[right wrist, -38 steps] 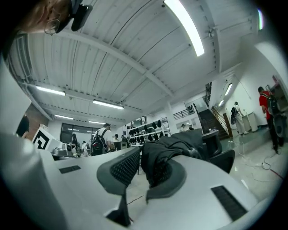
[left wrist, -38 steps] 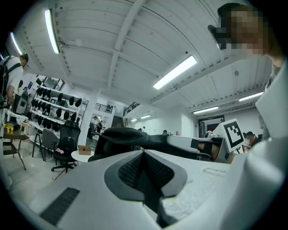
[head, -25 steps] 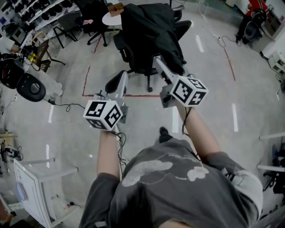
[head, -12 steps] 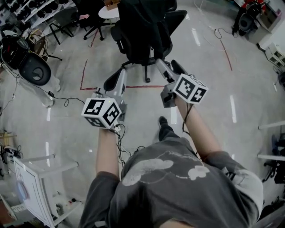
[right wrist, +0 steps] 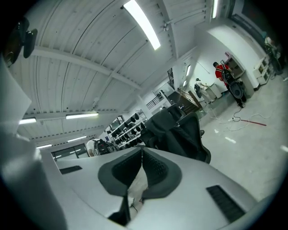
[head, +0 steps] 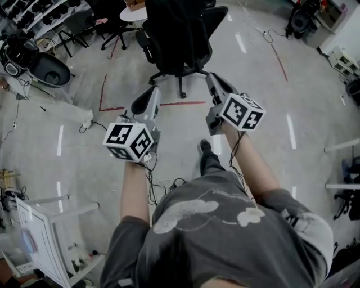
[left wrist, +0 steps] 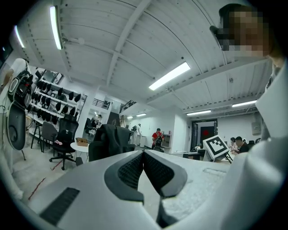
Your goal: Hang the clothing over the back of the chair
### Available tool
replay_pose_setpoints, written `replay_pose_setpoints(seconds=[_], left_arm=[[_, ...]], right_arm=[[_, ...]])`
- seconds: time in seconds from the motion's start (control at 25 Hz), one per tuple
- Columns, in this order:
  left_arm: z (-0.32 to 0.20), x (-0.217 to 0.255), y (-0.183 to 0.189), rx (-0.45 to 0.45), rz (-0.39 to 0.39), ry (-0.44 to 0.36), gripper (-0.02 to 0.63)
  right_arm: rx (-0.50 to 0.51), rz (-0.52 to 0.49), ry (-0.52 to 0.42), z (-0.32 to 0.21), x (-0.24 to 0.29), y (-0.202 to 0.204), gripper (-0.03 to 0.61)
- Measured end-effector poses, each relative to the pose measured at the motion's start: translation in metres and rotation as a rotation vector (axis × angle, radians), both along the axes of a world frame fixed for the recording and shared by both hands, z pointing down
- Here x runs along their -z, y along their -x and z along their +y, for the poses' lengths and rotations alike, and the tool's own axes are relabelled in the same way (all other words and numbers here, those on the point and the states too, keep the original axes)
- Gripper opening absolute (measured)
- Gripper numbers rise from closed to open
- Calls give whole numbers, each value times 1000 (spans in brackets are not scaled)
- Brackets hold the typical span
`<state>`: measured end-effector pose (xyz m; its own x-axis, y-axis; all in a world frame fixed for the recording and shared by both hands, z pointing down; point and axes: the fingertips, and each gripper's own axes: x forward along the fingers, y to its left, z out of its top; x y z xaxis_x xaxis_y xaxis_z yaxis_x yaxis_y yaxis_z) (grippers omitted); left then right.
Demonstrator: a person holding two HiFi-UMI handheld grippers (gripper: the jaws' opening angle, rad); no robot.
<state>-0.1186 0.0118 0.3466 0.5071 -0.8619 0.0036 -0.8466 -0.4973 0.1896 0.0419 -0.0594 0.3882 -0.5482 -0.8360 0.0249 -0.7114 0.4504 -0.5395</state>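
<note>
The chair (head: 154,53) stood at 12 o'clock, straight ahead of the person, on the gray floor (head: 264,101). The dark clothing (head: 169,22) lay over the back of the chair and hung down both sides. It looked like it sat there on its own, with nothing holding it up. I think the job was as good as done, because the back of the chair was carrying the clothing.

The left hand-held gripper (head: 151,93) was at about 11 o'clock from the person's chest. Its two jaws were pressed together and had nothing in them. It pointed flat toward the chair but was well apart from it.

The right hand-held gripper (head: 214,79) was at about 1 o'clock. Its jaws had just been closing, and now they were pressed together too. Nothing was between them. It was also apart from the chair and did not touch the clothing.

Both pointed at the chair side by side, most likely because each one had been busy with one side of the clothing.

A line of red tape (head: 140,106) ran across the floor between the hand-held grippers and the chair. A round desk (head: 135,14) stood behind the chair, at about 11 o'clock.
</note>
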Motion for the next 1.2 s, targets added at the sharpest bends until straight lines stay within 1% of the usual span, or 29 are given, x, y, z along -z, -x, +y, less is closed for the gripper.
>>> replay_pose_setpoints(seconds=[0.08,0.2,0.44,0.68,0.96,1.2], left_arm=[[11,-1,0,-8,-1,2,2],[30,-4,-2,-17,2,8,2],[62,-18,-3,-36,19,34,2],[87,-37,-7,-47,20,70,2],[100,-58,-16,-14,-7,110,2],[103,-66,-28,44,-14,131,2]], right_arm=[[-7,3,-23,13,7,0,-8],[13,11,-42,36,10,2,-9],[27,139,-98,74,10,7,-9],[31,219,-88,105,-3,0,-9],[41,270,-74,116,-17,-22,-9],[77,337,-117,125,-19,-41,-9]])
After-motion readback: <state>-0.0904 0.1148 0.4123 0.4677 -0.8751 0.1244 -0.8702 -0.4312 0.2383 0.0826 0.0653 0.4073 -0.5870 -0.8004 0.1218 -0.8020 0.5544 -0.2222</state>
